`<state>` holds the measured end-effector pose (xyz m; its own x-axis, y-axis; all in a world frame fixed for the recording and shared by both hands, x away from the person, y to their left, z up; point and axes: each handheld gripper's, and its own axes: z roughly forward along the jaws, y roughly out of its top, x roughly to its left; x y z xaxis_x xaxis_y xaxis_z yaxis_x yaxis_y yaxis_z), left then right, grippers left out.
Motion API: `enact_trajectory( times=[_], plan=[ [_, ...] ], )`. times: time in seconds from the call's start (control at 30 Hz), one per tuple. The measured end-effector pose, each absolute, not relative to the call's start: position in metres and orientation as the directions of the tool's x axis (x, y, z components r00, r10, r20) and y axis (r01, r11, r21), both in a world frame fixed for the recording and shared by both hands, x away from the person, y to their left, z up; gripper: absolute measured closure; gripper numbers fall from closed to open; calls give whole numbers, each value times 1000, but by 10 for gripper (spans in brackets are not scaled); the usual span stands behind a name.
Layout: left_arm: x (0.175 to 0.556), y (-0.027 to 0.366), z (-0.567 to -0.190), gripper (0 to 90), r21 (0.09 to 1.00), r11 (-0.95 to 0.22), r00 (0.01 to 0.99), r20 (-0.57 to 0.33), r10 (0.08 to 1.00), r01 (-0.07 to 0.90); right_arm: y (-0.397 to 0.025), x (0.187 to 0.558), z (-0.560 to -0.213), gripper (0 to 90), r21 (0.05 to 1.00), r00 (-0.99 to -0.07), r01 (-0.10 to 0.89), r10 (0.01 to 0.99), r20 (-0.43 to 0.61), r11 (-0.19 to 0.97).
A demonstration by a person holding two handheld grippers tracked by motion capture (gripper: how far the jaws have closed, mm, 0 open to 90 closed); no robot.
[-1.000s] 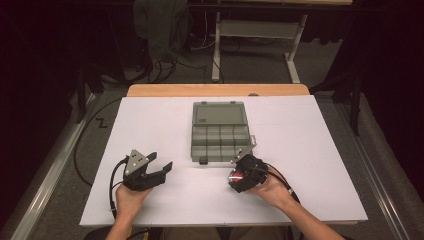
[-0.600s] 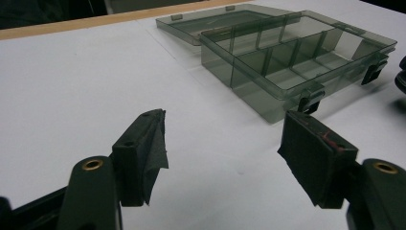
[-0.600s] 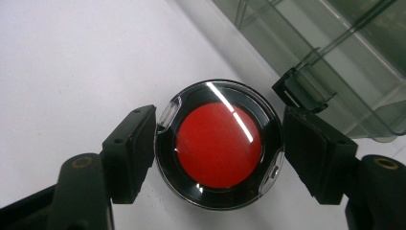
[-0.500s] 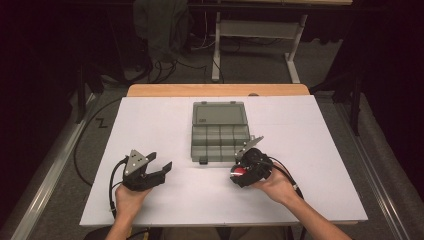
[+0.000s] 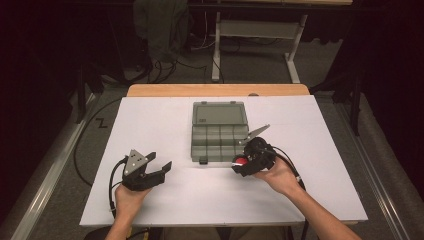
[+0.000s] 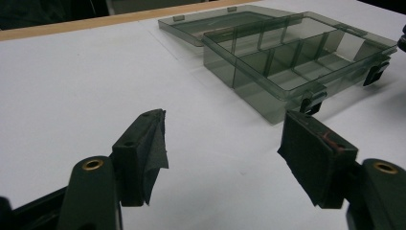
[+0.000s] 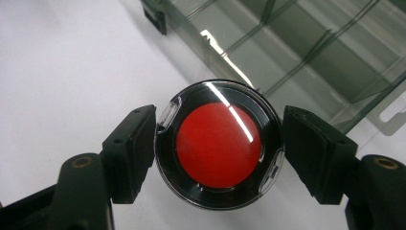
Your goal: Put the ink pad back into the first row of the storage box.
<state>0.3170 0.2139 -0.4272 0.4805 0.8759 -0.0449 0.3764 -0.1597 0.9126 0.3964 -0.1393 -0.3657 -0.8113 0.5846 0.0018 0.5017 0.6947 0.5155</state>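
Right gripper (image 7: 219, 143) pinches one round, glossy red-and-black disc (image 7: 219, 144). Left gripper (image 6: 222, 153) spread, empty. One clear smoky-plastic compartment box (image 5: 218, 131), lid open.

The compartment box (image 6: 297, 57) is smooth, translucent grey plastic with a glossy finish. The round container (image 7: 219, 143) has a glossy black rim and red centre. The table cover (image 5: 165, 125) is matt white; its far edge (image 5: 215, 90) looks like wood.
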Motion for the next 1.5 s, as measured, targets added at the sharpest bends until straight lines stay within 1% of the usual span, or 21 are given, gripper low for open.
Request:
enact_trajectory(
  times=[0.43,0.67,1.1,1.13,1.17,1.5],
  plan=[
    [317,215,-427,329,913,-157,479,-46,876,376,-144,421,-342,318,545,-776,524,631,-12,654],
    [317,214,-427,329,914,-159,481,-44,876,374,-145,435,-346,318,521,-753,559,658,-7,645],
    [317,214,-427,329,914,-160,481,-43,875,372,-138,461,-351,318,509,-725,581,688,-31,635],
    [317,214,-427,329,914,-160,481,-43,876,372,-137,460,-351,318,496,-697,617,717,-16,611],
    [317,214,-427,329,914,-159,481,-43,876,372,-137,464,-351,318,509,-718,586,695,-36,631],
    [317,214,-427,329,915,-159,481,-43,876,371,-132,483,-354,317,500,-690,607,722,-53,618]
  ],
)
